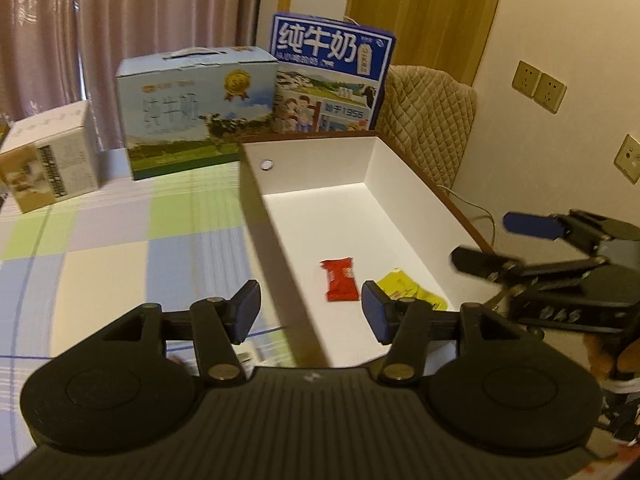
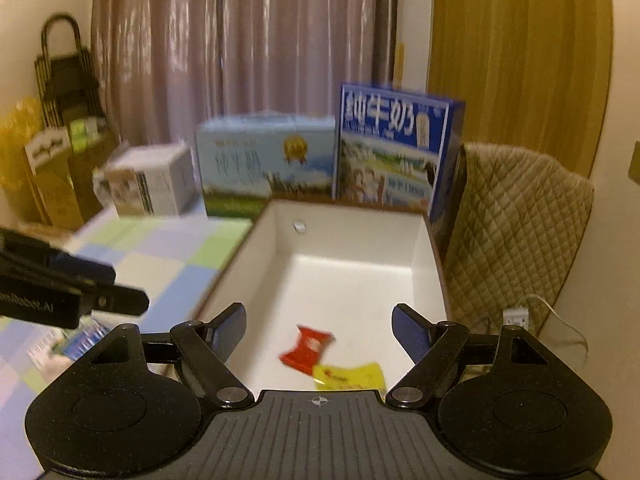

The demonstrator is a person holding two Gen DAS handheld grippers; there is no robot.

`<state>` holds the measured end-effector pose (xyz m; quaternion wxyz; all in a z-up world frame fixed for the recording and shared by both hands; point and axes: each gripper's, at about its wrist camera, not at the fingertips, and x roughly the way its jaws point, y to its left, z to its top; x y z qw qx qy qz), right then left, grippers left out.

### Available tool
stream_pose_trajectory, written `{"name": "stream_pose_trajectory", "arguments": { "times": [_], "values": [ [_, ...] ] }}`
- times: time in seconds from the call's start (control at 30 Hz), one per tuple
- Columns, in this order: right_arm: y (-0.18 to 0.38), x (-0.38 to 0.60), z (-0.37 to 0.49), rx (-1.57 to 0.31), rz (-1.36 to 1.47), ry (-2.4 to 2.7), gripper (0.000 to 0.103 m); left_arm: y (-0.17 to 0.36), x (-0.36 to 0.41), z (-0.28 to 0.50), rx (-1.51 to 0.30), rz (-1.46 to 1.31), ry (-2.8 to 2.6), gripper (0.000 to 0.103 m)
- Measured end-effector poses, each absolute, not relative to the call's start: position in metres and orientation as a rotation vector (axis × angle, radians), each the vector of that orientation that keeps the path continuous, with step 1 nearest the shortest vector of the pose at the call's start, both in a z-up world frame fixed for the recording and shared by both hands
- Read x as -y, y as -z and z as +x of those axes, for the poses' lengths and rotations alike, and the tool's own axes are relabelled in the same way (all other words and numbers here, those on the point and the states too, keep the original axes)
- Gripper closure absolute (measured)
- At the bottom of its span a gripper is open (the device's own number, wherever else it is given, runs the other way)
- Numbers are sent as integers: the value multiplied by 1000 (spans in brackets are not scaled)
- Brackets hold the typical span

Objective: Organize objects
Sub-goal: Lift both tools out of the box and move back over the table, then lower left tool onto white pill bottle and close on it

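Observation:
A white open box [image 1: 404, 184] [image 2: 428, 280] with a brown rim stands on the checked tablecloth. Inside it lie a red snack packet [image 1: 339, 280] [image 2: 306, 347] and a yellow packet [image 1: 412, 289] [image 2: 350, 376], close together near the front end. My left gripper [image 1: 310, 312] hovers open over the box's left wall with nothing between its fingers. My right gripper [image 2: 319, 334] hangs open above the box's near end, over the two packets, holding nothing. In the left wrist view the right gripper [image 1: 508, 242] shows at the right, beyond the box's right rim.
Two milk cartons, a light blue one [image 1: 196, 114] [image 2: 266, 164] and a dark blue one [image 1: 330, 76] [image 2: 394, 152], stand behind the box. A small white carton [image 1: 48, 156] [image 2: 148, 184] sits farther left. A quilted chair back [image 1: 432, 124] [image 2: 516, 232] is on the right. A small packet [image 2: 76, 340] lies on the cloth.

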<state>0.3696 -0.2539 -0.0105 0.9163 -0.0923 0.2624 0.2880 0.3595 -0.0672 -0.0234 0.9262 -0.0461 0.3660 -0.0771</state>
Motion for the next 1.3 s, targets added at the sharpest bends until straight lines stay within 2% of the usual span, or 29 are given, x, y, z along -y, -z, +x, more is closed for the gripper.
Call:
{"name": "stream_pose_trajectory", "arguments": {
  "times": [0.17, 0.73, 1.1, 1.3],
  "values": [
    [0, 246, 332, -481, -137, -641, 26, 17, 43, 328, -734, -112, 136, 44],
    [46, 207, 262, -664, -91, -801, 26, 48, -6, 244, -804, -148, 23, 30],
    [79, 205, 261, -820, -116, -755, 26, 83, -1, 223, -870, -150, 40, 30],
    [92, 206, 267, -869, -101, -749, 26, 111, 7, 218, -935, -151, 51, 38]
  ]
}}
